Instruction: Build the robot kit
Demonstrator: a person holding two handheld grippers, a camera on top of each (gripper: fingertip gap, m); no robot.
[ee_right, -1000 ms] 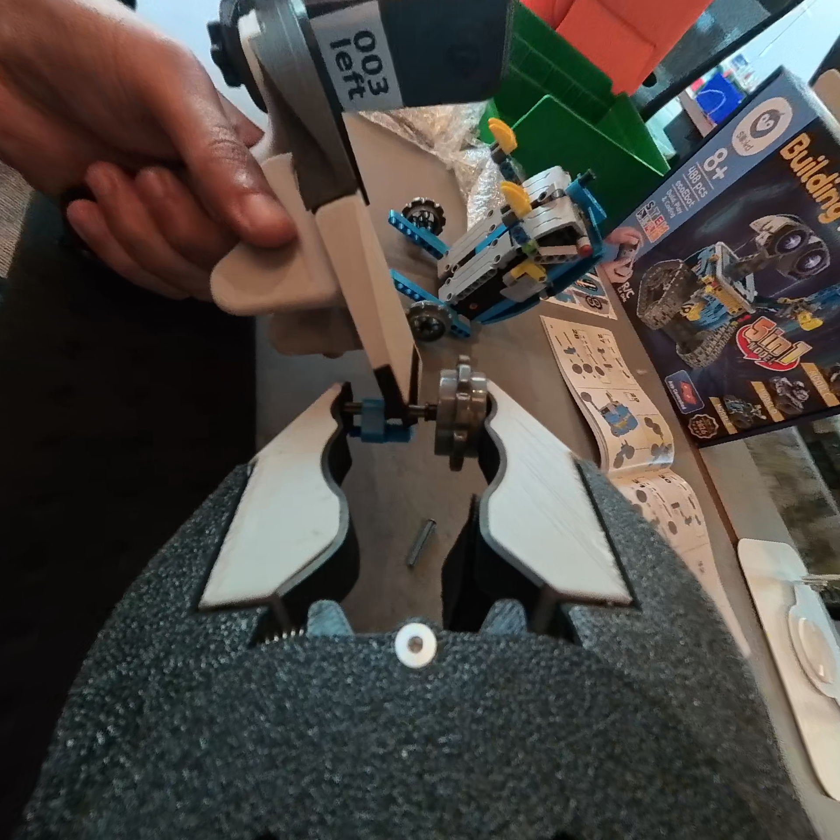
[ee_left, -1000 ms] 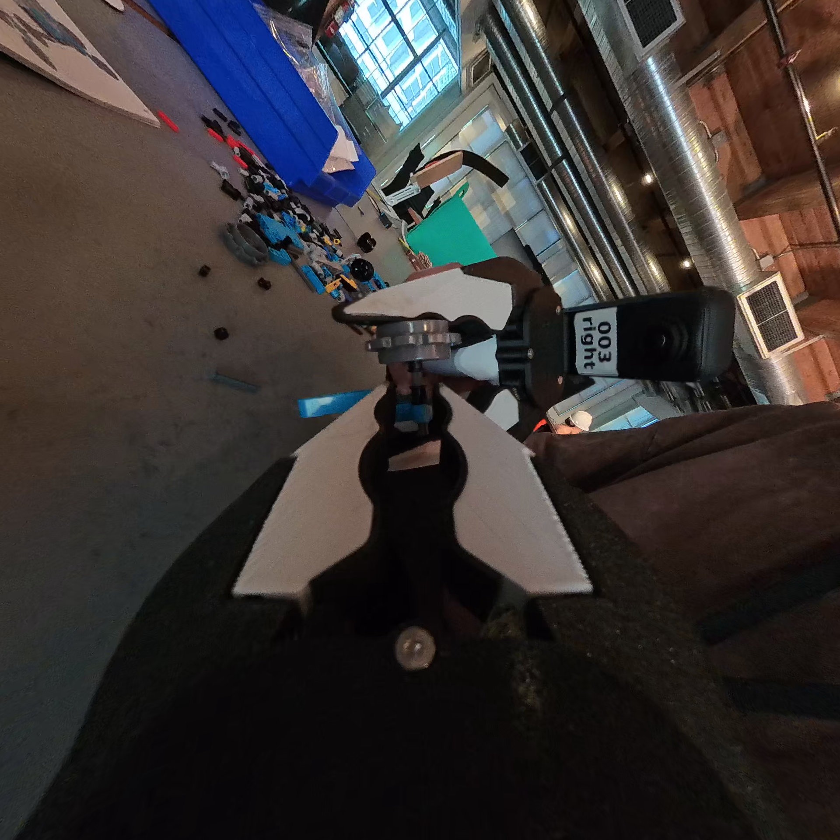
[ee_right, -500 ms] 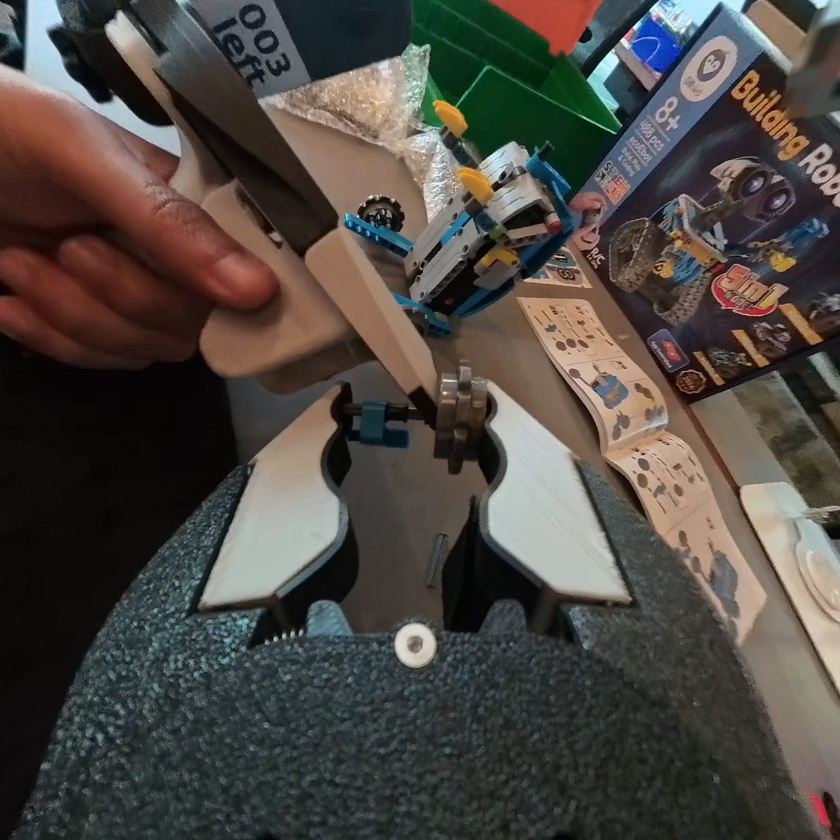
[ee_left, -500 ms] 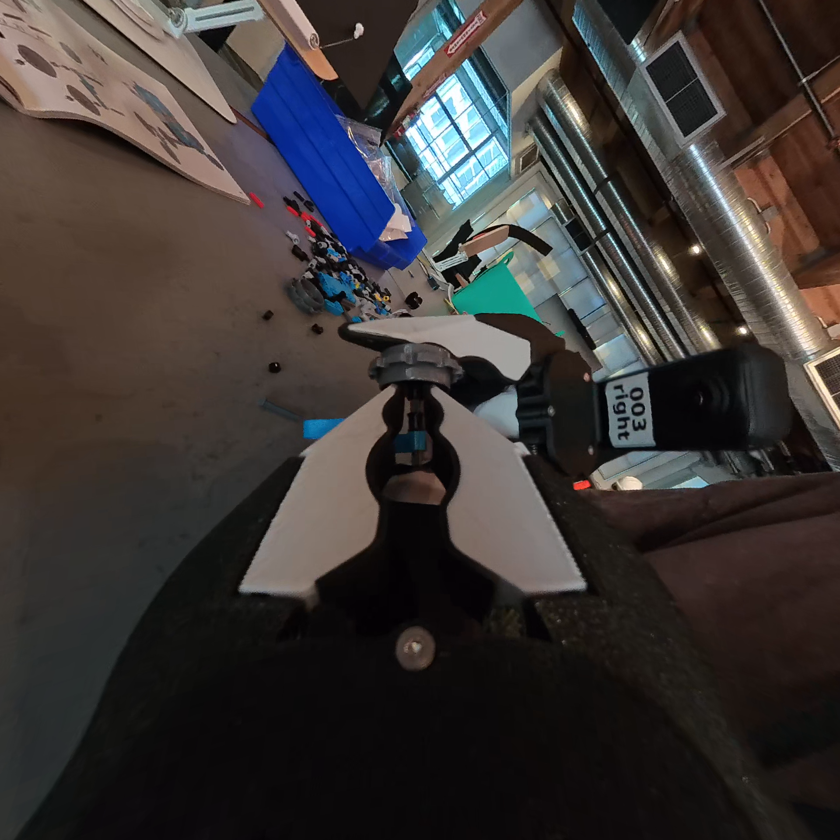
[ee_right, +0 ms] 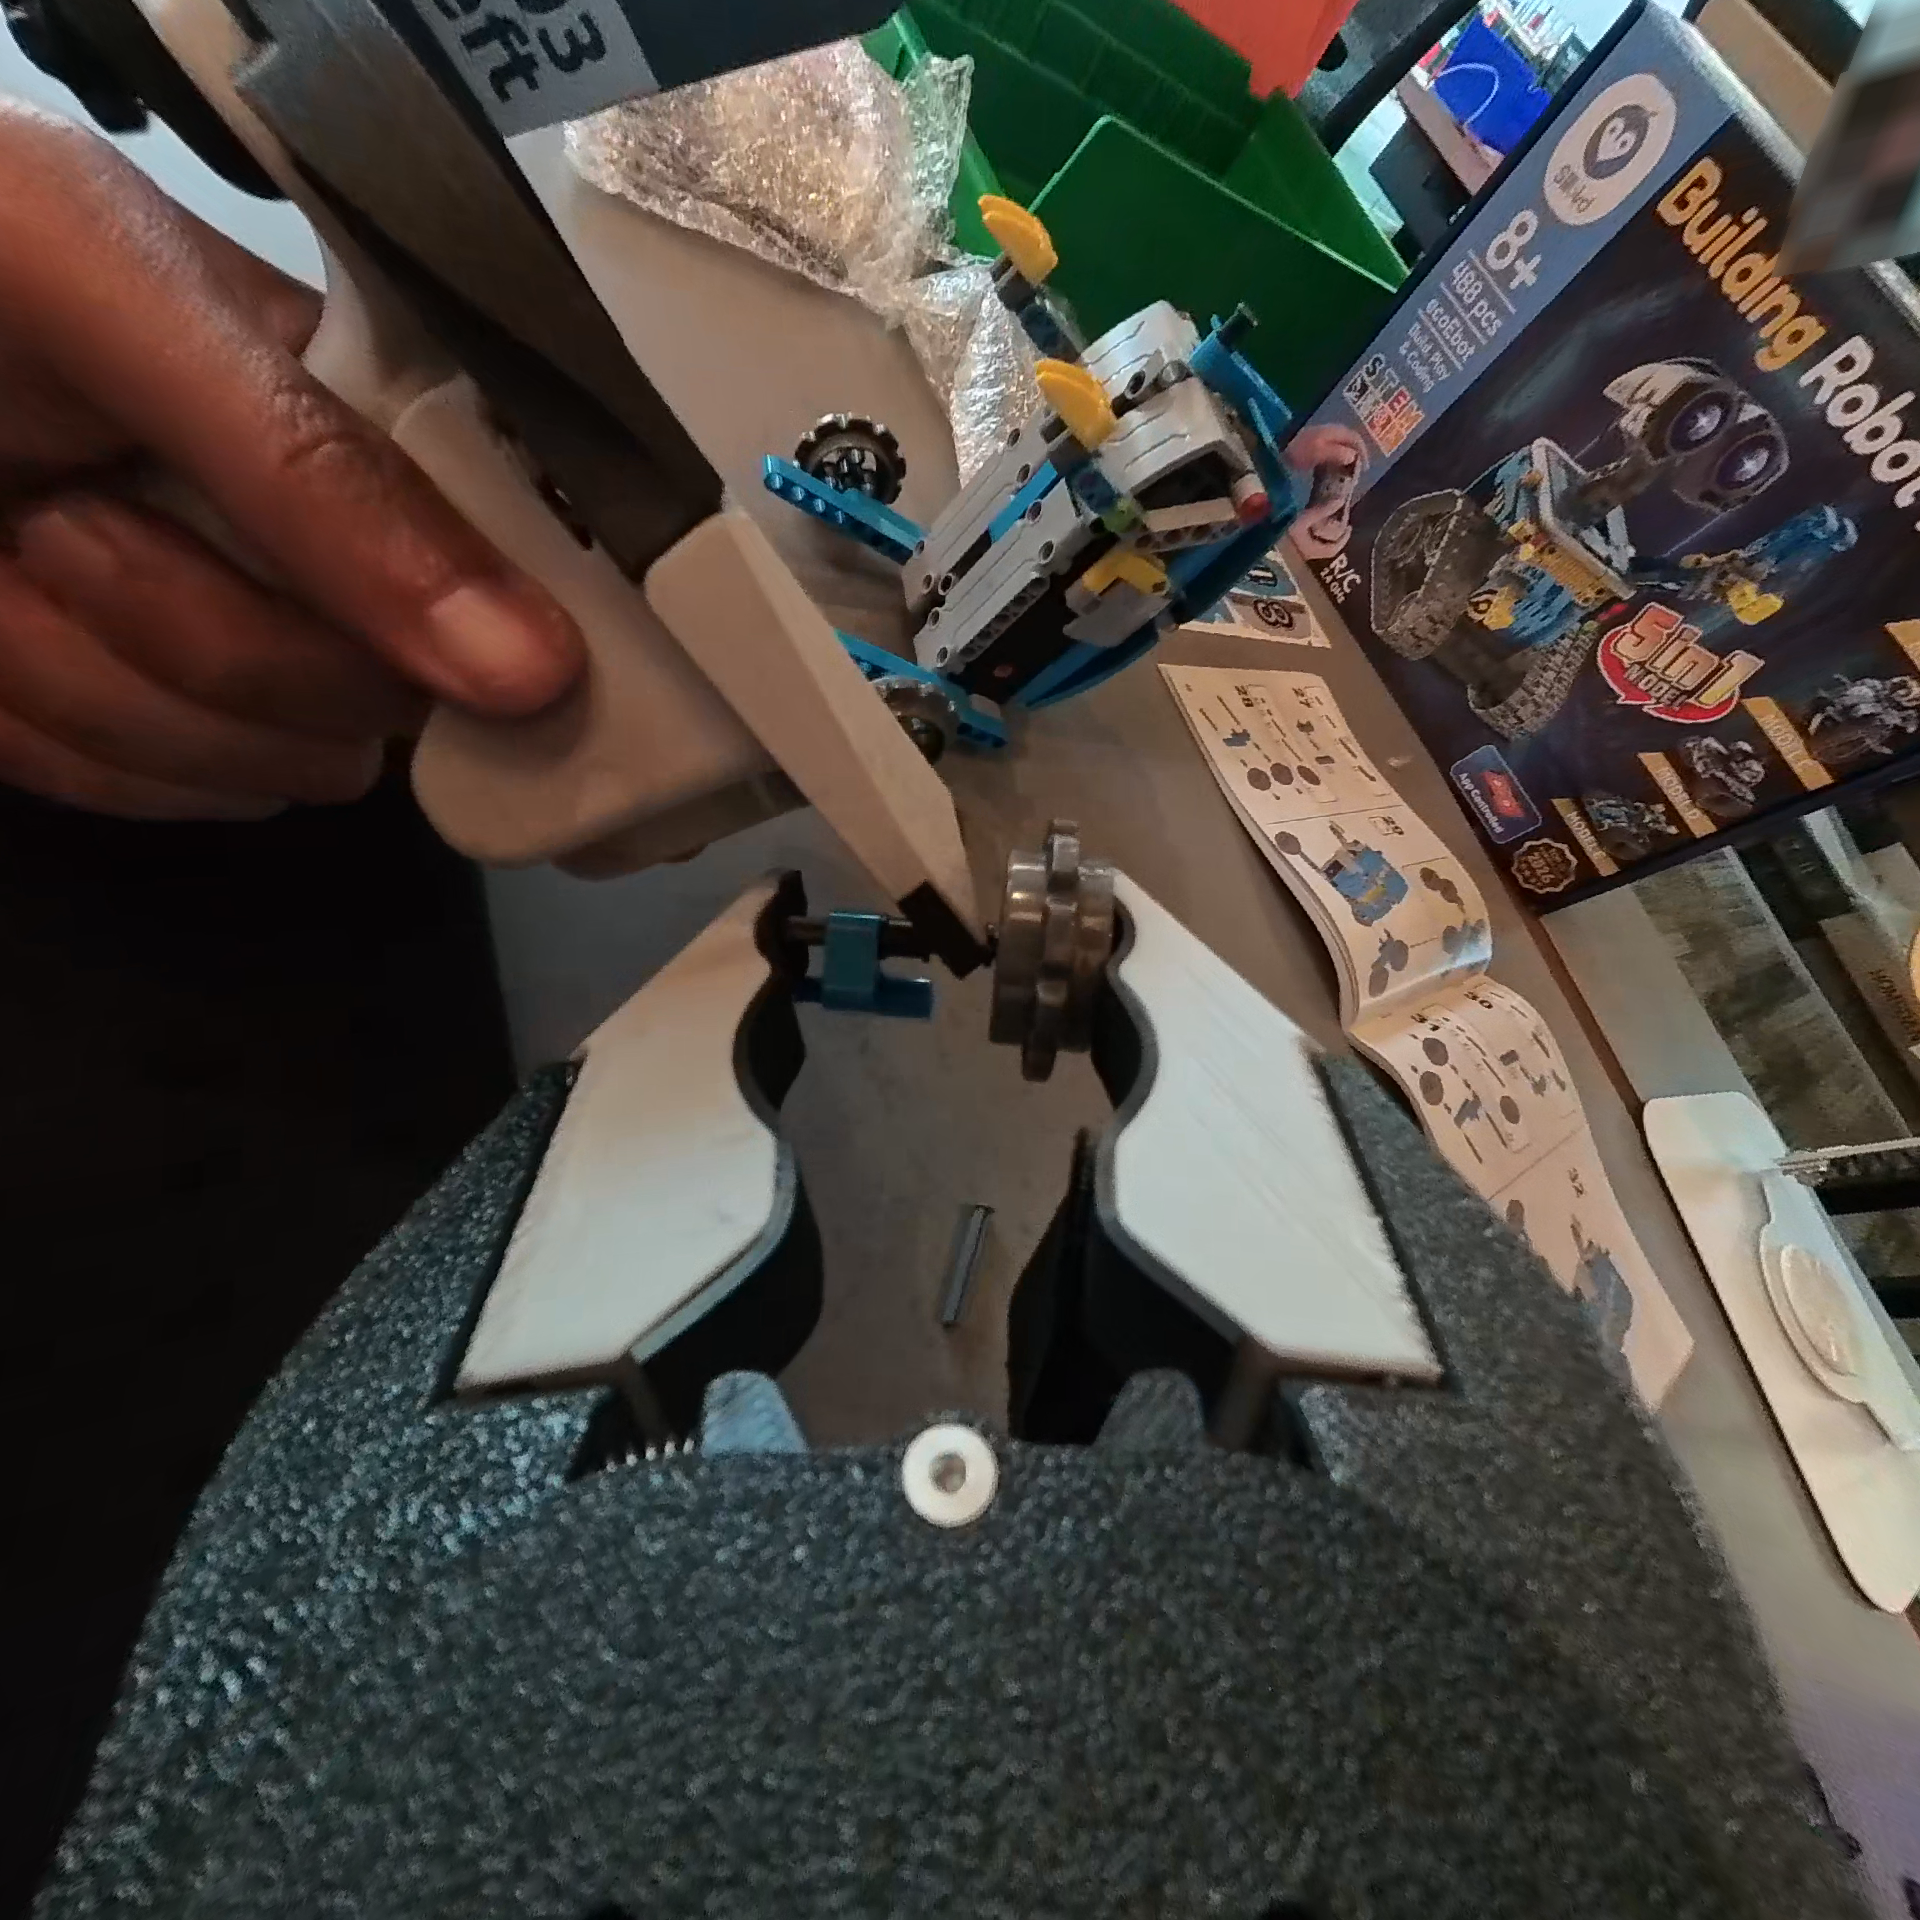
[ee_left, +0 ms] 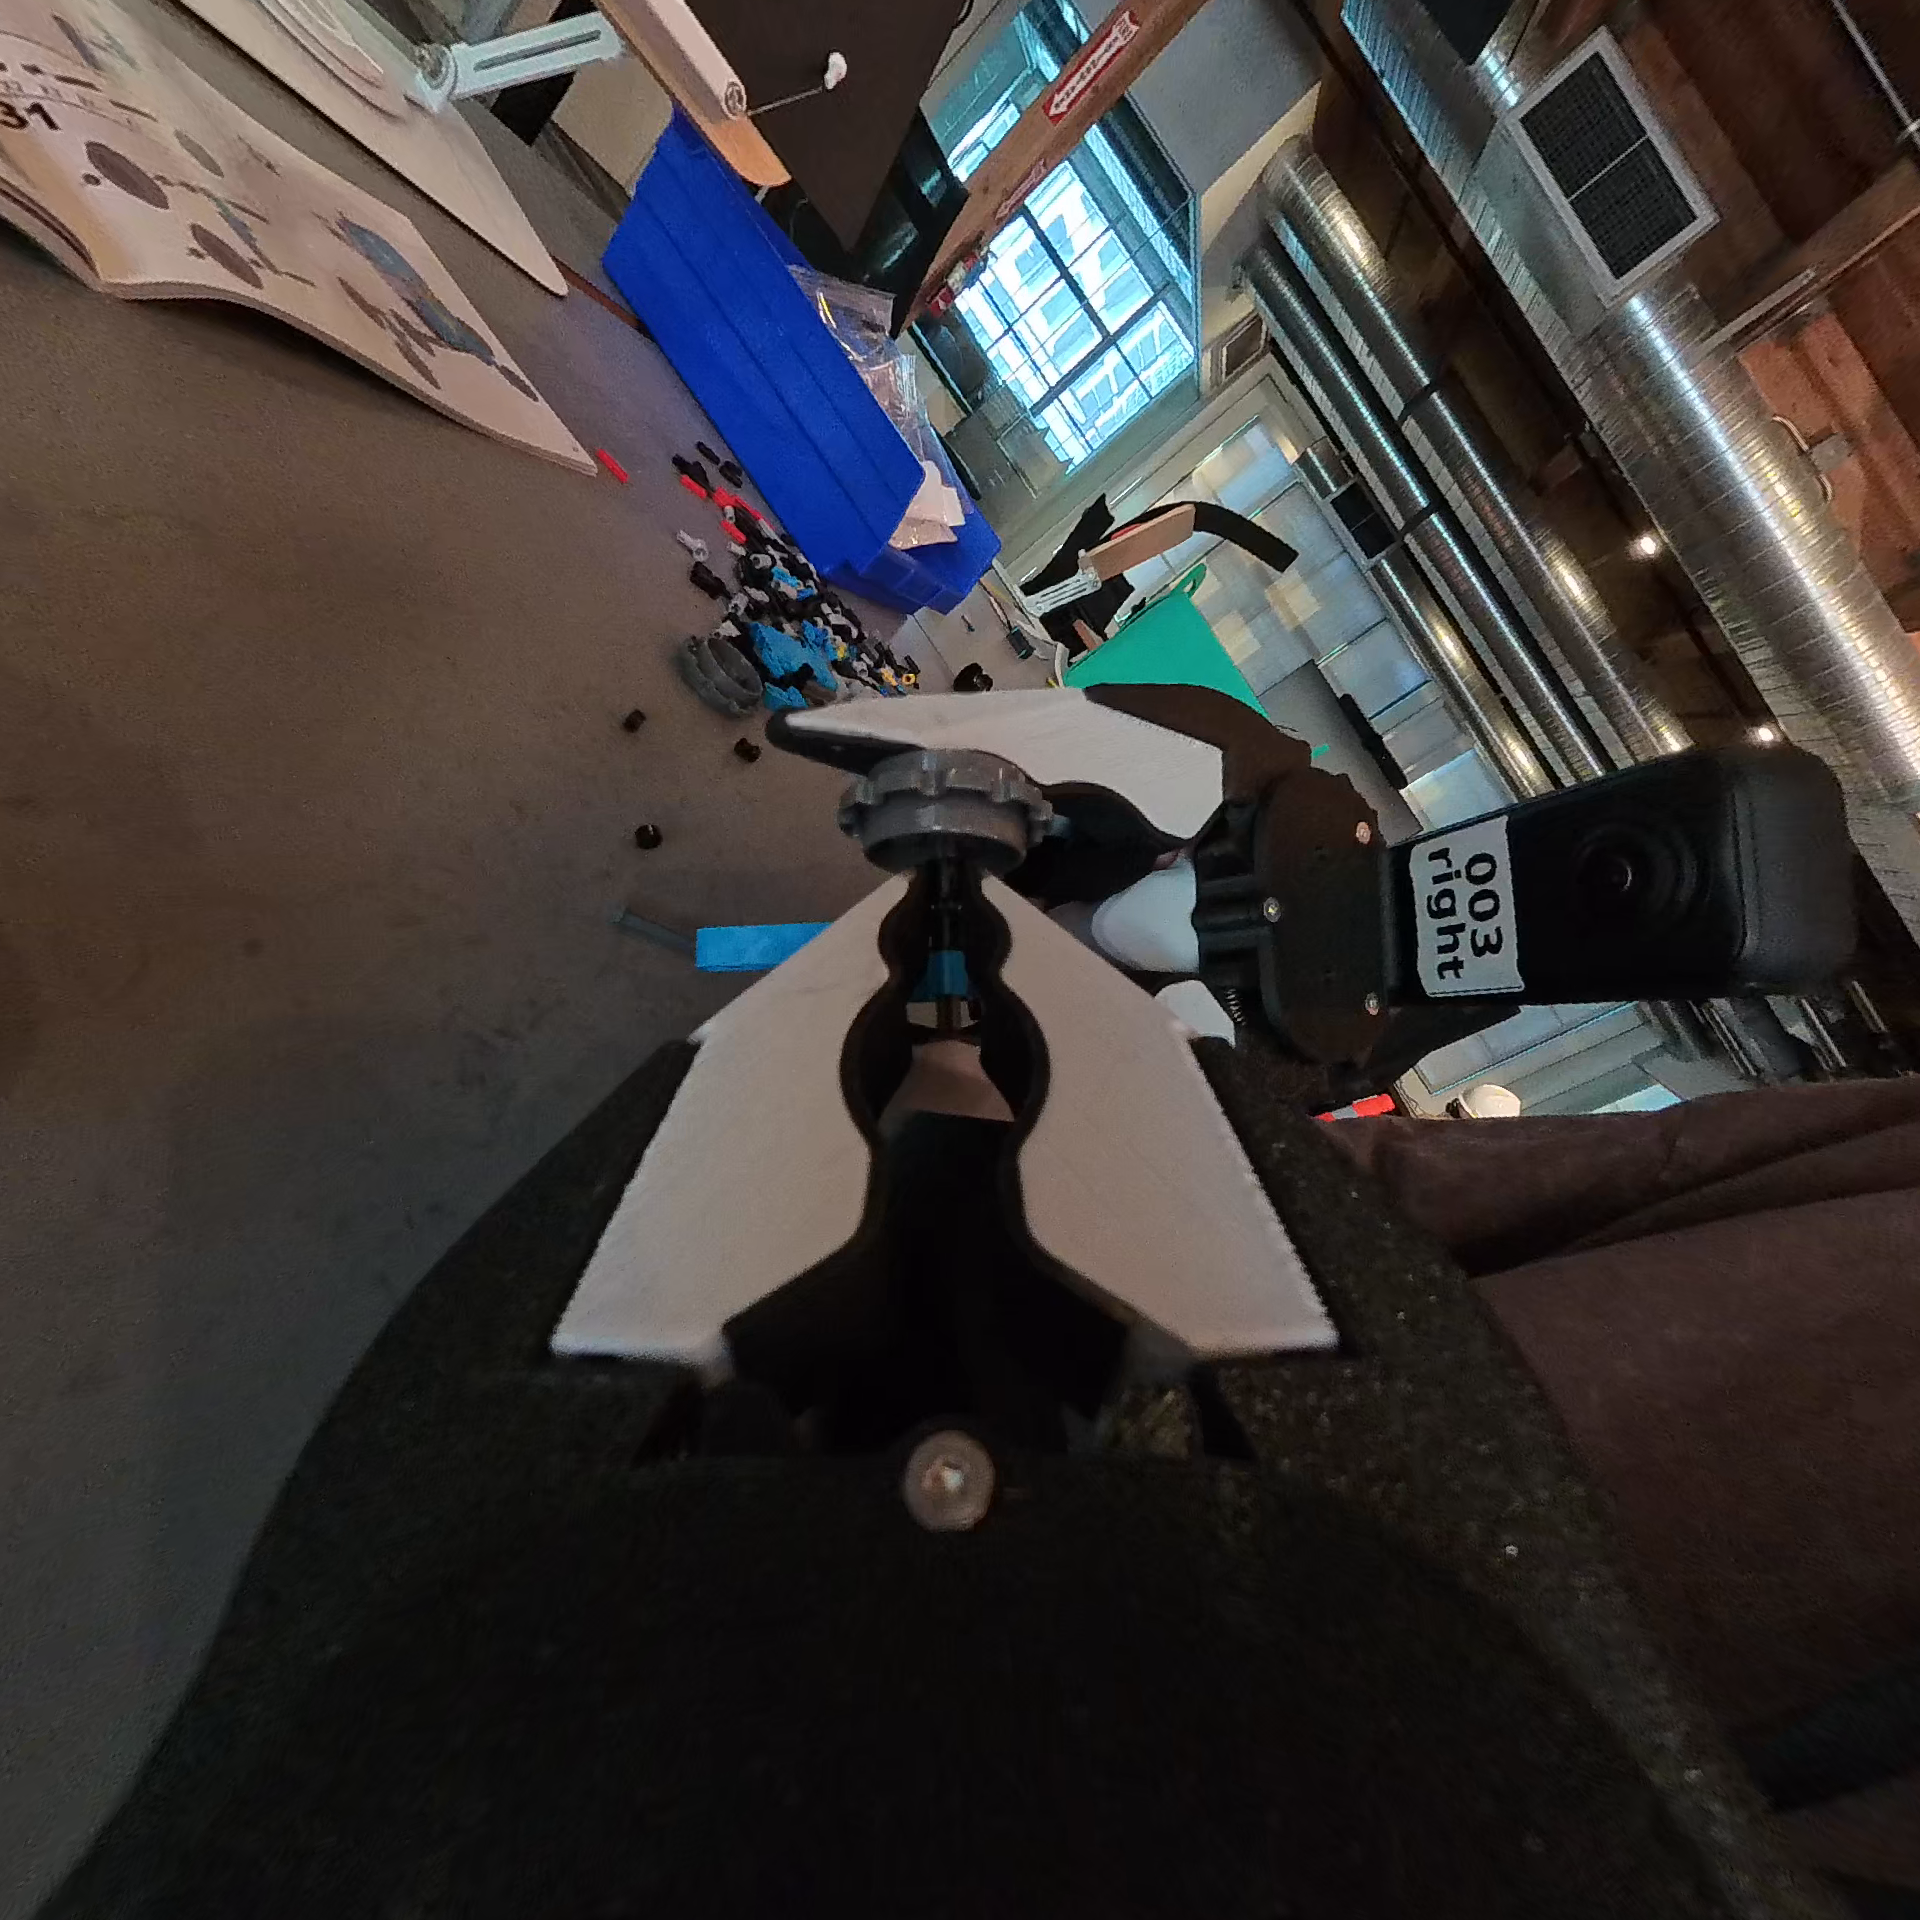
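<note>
A short black axle carries a blue connector (ee_right: 862,961) and a grey gear (ee_right: 1044,940). My right gripper (ee_right: 945,925) is shut on this assembly end to end: one fingertip on the axle's free end, the other against the gear's face. My left gripper (ee_left: 940,914) comes in from the upper left in the right wrist view, its fingers (ee_right: 862,769) pinched on the axle between connector and gear. In the left wrist view the gear (ee_left: 940,816) sits just past my closed fingertips, with the connector (ee_left: 940,977) between the fingers. A hand (ee_right: 260,540) holds the left gripper.
On the grey table (ee_right: 1091,769) are a part-built blue and grey model (ee_right: 1091,540), a printed box (ee_right: 1662,468), an open booklet (ee_right: 1403,935), green bins (ee_right: 1174,208), bubble wrap (ee_right: 790,156) and a loose pin (ee_right: 964,1262). A blue bin (ee_left: 769,364), scattered parts (ee_left: 790,634) and a blue beam (ee_left: 758,945) lie beyond. The tips of both grippers are at nearly the same place.
My left gripper's tip has slid along the axle from beside the blue connector to right next to the gear, and has tilted. The right gripper keeps its hold.
</note>
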